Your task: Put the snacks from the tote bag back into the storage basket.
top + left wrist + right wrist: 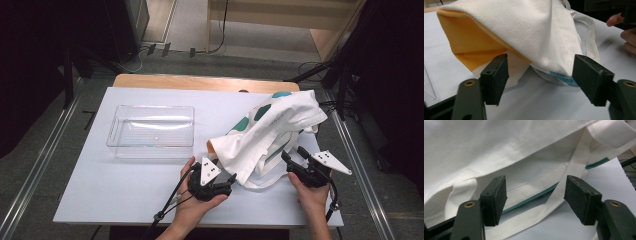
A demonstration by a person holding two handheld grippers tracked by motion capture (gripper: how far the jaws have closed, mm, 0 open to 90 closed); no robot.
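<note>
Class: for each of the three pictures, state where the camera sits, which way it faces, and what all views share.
High view: above the person's side, facing forward and down; both hands, left tongs, right tongs, clear tray.
Left gripper view: rides the left tongs, facing the bag's orange-lined edge.
Right gripper view: rides the right tongs, facing the bag's strap.
Shared: the white bag.

We hold 2 black grippers: the left gripper [231, 178] and the right gripper [292, 156], each topped with a grey 3-cornered plate and trailing a black cable. Our jaws are blocky black pads on arms with brass-ringed holes.
</note>
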